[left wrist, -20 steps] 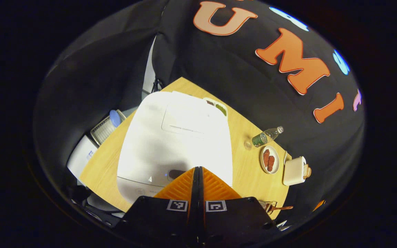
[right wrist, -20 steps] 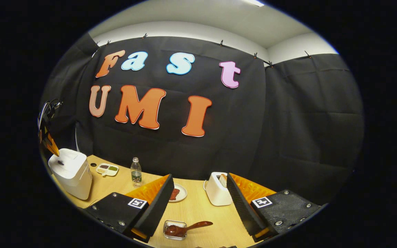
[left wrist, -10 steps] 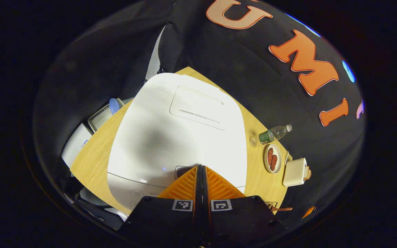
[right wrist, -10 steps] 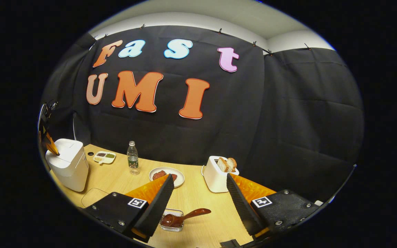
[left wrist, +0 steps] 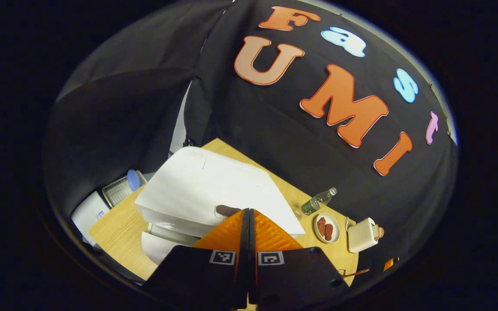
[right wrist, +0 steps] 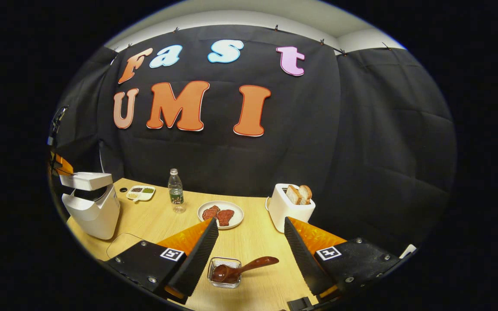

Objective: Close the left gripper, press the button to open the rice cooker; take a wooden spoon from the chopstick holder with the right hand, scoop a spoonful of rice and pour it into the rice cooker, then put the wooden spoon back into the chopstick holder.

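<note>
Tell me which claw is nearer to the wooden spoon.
Right. The right claw hangs open just above the wooden spoon, which lies between its fingers. The left claw, shut, is far off at the rice cooker across the table.

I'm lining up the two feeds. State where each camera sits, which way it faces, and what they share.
Left gripper view: rides on the left tool, fingers together, looking down at the rice cooker with its lid popped up.
Right gripper view: rides on the right tool, fingers apart, facing across the table over the wooden spoon.
Shared: rice cooker, water bottle, plate, toaster.
</note>
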`<action>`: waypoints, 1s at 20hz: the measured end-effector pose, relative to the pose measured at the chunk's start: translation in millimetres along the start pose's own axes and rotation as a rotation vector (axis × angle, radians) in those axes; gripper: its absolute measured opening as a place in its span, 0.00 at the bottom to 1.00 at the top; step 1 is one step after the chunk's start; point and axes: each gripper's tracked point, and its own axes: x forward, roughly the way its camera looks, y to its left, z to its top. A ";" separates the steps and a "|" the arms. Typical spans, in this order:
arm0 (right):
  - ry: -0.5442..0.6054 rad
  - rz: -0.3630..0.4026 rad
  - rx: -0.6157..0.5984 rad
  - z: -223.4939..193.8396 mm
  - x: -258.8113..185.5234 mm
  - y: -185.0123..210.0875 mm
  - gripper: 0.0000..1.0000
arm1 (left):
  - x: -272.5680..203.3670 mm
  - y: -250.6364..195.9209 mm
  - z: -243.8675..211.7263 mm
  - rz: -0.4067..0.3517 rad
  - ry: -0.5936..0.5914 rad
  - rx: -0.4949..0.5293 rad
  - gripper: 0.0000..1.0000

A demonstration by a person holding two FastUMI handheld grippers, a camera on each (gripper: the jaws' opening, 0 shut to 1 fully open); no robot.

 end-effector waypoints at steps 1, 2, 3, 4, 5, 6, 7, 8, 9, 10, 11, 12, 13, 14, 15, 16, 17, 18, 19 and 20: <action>0.015 0.006 0.004 -7.3 1.2 -0.1 0.95 | -4.4 0.3 8.2 0.011 -0.041 0.027 0.05; 0.031 0.012 0.007 -13.1 2.6 -0.4 0.95 | -9.5 -0.9 13.4 0.026 -0.070 0.049 0.05; 0.045 0.015 0.011 -19.1 3.9 -1.4 0.96 | -15.1 -2.2 12.6 0.042 -0.089 0.067 0.05; 0.062 0.021 0.019 -25.2 6.8 -1.0 0.96 | -19.0 -2.8 10.6 0.063 -0.091 0.084 0.05; 0.081 0.037 0.033 -31.2 8.0 2.8 0.95 | -23.5 -3.4 6.0 0.081 -0.096 0.105 0.05; 0.109 0.049 0.054 -39.9 10.2 6.0 0.95 | -28.9 -8.8 5.9 0.083 -0.113 0.142 0.05; 0.143 0.060 0.077 -52.2 11.1 7.4 0.95 | -32.6 -14.7 6.2 0.092 -0.142 0.193 0.05; 0.171 0.067 0.100 -62.0 11.3 7.8 0.95 | -36.5 -22.2 8.2 0.102 -0.175 0.247 0.05; 0.192 0.073 0.122 -68.6 13.0 8.9 0.95 | -40.5 -31.9 9.5 0.105 -0.210 0.296 0.05; 0.207 0.077 0.143 -72.9 14.9 9.7 0.95 | -46.1 -40.7 13.2 0.112 -0.239 0.336 0.05; 0.221 0.080 0.161 -79.0 18.3 8.9 0.95 | -55.4 -48.2 13.7 0.117 -0.261 0.371 0.05; 0.242 0.084 0.179 -85.7 21.5 9.6 0.95 | -59.8 -54.2 16.1 0.124 -0.278 0.397 0.05; 0.269 0.091 0.195 -94.5 23.1 10.4 0.94 | -67.7 -60.1 16.9 0.124 -0.296 0.414 0.05; 0.293 0.089 0.212 -102.7 25.3 10.1 0.94 | -73.1 -65.0 16.6 0.125 -0.310 0.425 0.06; 0.320 0.081 0.229 -110.7 27.6 6.9 0.94 | -77.9 -67.4 14.9 0.128 -0.324 0.430 0.06; 0.340 0.073 0.252 -117.3 29.8 4.0 0.94 | -82.3 -69.9 13.2 0.130 -0.332 0.432 0.08; 0.355 0.069 0.279 -121.6 31.4 2.4 0.94 | -84.0 -71.2 9.3 0.130 -0.332 0.431 0.11; 0.367 0.072 0.306 -125.4 32.9 1.9 0.93 | -86.4 -69.6 7.1 0.137 -0.331 0.433 0.19; 0.378 0.079 0.331 -129.0 34.1 3.5 0.92 | -89.1 -71.5 3.1 0.133 -0.327 0.437 0.24; 0.393 0.088 0.349 -133.5 36.1 4.1 0.92 | -91.7 -70.7 -1.0 0.136 -0.320 0.440 0.31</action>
